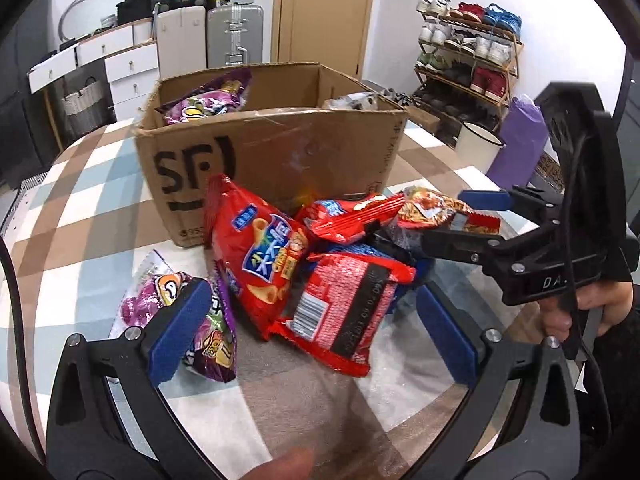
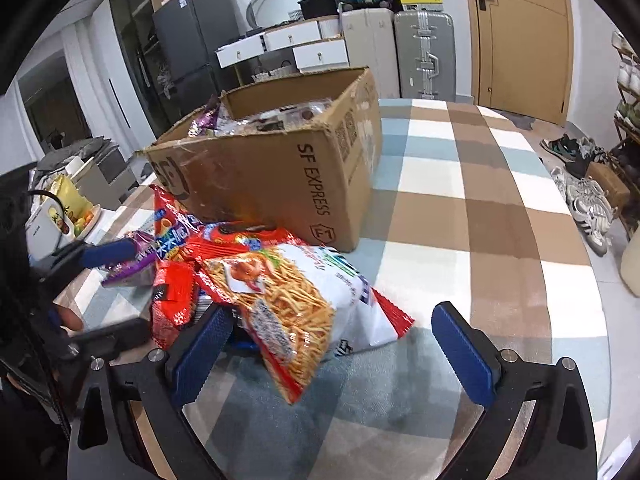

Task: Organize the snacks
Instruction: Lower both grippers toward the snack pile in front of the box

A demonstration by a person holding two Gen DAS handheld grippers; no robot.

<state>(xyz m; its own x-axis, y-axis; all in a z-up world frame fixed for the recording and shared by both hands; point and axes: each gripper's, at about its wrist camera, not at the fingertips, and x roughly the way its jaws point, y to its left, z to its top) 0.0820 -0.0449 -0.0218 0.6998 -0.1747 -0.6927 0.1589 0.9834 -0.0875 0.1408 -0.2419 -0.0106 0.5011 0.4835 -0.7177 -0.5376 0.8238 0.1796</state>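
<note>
Noodle-snack bag (image 2: 296, 308) between spread fingers (image 2: 464, 356), cardboard box (image 2: 280, 184) behind

Blue packet (image 1: 362, 246) mostly buried under red bags; box (image 1: 272, 152) contents largely hidden.

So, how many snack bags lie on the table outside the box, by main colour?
Red bags: 3
Red-and-white stick-snack bag: 1
Purple bag: 1
Blue bag, mostly buried: 1
Total: 6 visible; more may be hidden underneath.
</note>
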